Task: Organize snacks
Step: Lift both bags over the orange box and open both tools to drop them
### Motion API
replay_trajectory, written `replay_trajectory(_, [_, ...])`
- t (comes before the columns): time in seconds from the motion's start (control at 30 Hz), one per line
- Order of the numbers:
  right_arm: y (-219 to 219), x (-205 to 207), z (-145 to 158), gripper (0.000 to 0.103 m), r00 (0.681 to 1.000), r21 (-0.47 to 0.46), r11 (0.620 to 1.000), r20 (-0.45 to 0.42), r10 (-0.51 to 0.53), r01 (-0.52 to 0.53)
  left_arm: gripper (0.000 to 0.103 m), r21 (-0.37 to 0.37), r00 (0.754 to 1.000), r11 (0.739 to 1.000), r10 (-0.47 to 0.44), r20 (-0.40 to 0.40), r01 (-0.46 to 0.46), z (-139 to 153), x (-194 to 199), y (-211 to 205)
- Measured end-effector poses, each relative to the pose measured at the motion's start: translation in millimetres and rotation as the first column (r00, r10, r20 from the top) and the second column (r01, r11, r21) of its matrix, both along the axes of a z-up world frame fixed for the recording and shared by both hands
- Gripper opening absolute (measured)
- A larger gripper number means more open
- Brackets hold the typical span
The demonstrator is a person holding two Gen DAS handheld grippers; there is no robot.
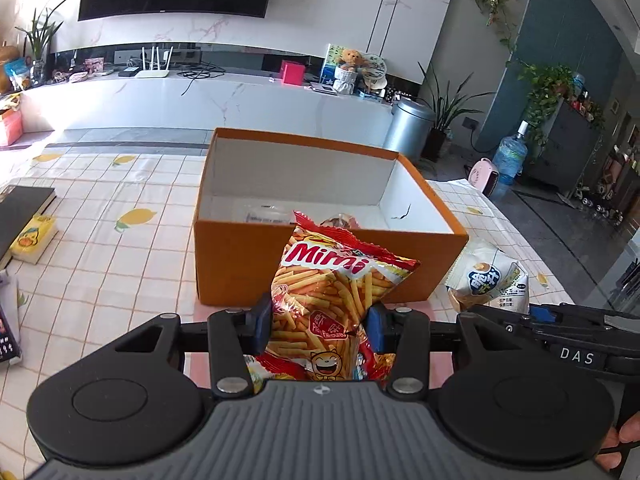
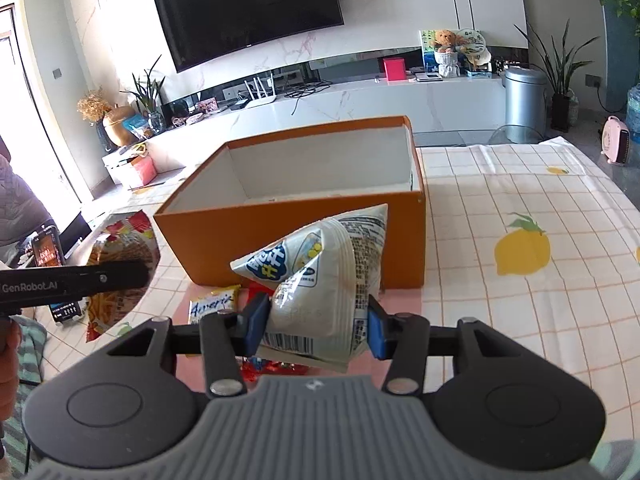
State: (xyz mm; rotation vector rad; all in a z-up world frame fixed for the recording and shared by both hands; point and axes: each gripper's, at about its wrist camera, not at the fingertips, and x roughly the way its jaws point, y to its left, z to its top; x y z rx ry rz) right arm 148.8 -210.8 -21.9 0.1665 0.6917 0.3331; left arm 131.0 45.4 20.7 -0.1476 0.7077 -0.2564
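Observation:
An open orange box (image 1: 304, 264) with a white inside stands on the table, also in the right wrist view (image 2: 224, 240). My left gripper (image 1: 318, 322) is shut on a red Mimi snack bag (image 1: 328, 288), held up just in front of the box's near wall. My right gripper (image 2: 314, 326) is shut on a white snack bag (image 2: 320, 280), held in front of the box's near wall. The white bag also shows in the left wrist view (image 1: 492, 280), the red bag in the right wrist view (image 2: 120, 264). Some packets lie inside the box (image 1: 340, 220).
A checked lemon-print tablecloth (image 2: 520, 280) covers the table. A yellow-and-white packet (image 2: 214, 304) and red wrappers (image 2: 272, 368) lie on a pink mat below my right gripper. A black book (image 1: 20, 208) and yellow pack (image 1: 34, 238) lie at the left.

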Motion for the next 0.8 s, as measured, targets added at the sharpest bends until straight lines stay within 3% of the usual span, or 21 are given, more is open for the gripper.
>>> replay_trajectory(0.4, [9.0, 69.6, 52.4, 0.047, 0.996, -0.021, 0.996, -0.018, 0.085, -0.085, 0.051, 0.0, 0.996, 0.999, -0.054, -0.068, 0.054, 23.7, 67.5, -22.7])
replay_trajectory(0.67, [20.7, 148.3, 48.8, 0.048, 0.989, -0.092, 0.991, -0.117, 0.087, -0.098, 0.051, 0.03, 0.976, 0.998, -0.045, -0.211, 0.053, 8.1, 128.0, -36.4])
replay_trajectory(0.8, [34.4, 185.7, 41.0, 0.048, 0.98, -0.185, 0.973, -0.17, 0.104, -0.135, 0.051, 0.046, 0.961, 0.999, -0.01, -0.277, 0.024, 2.1, 159.8, -40.4])
